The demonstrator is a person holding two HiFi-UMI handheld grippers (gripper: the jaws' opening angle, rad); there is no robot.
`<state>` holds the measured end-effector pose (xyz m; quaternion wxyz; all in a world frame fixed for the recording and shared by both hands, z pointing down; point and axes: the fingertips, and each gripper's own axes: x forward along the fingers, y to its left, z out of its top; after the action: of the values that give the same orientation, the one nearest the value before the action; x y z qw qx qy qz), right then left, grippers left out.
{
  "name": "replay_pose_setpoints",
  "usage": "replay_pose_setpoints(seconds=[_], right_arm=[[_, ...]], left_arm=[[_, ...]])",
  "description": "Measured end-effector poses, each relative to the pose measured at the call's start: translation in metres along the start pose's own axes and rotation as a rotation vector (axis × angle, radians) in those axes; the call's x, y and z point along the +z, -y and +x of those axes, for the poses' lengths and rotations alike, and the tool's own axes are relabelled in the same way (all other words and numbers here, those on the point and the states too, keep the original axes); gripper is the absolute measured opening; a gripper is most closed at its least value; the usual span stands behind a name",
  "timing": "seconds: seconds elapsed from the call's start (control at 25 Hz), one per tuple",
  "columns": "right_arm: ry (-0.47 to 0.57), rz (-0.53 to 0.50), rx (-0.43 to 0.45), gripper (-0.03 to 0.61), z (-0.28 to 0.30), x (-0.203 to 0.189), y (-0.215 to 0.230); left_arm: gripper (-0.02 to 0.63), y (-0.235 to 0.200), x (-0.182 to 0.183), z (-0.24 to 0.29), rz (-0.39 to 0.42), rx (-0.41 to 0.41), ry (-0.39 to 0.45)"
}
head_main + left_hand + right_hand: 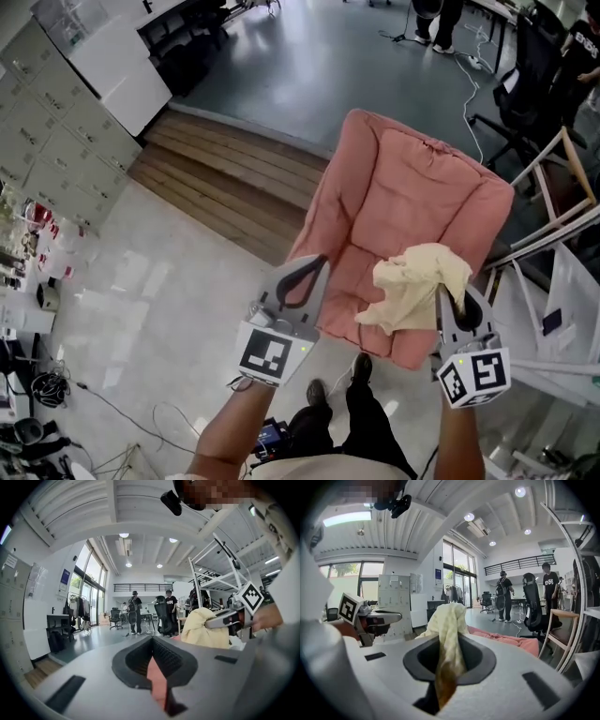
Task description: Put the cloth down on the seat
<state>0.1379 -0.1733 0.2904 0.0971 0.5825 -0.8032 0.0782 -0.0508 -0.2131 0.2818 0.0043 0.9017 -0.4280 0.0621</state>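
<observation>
A pale yellow cloth (417, 281) hangs bunched above the front right of the pink cushioned seat (375, 216). My right gripper (450, 298) is shut on the cloth, which runs up between its jaws in the right gripper view (447, 634). My left gripper (314, 267) hovers over the seat's front left edge. Its jaws stand shut with nothing held; only a sliver of pink seat (157, 677) shows past them. The left gripper view also catches the cloth (201, 627) and the right gripper (229, 618).
A wooden step platform (234, 178) lies behind the seat on the left. A black office chair (530, 75) and a wooden frame (562, 187) stand at the right. White lockers (56, 141) line the left. Cables (122, 412) trail on the floor. People (135, 611) stand far off.
</observation>
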Motion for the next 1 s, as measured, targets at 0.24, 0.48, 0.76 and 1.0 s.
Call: replay_pose_setpoints(seconds=[0.24,0.48,0.76,1.0], right_arm=[[-0.037,0.011,0.037,0.046,0.048,-0.041,0.005],[-0.090,0.013,0.067,0.047,0.085,-0.092,0.006],[-0.094,0.028,0.089,0.048,0.120,-0.149,0.009],[-0.100,0.030,0.109,0.051,0.141,-0.199,0.009]], left_arm=[[0.009,-0.017,-0.048,0.025,-0.007,0.038,-0.041],[0.009,-0.029,-0.091,0.036,-0.008,0.081,-0.062],[0.009,-0.031,-0.141,0.049,0.003,0.105,-0.065],[0.009,-0.025,-0.188,0.059,0.002,0.109,-0.099]])
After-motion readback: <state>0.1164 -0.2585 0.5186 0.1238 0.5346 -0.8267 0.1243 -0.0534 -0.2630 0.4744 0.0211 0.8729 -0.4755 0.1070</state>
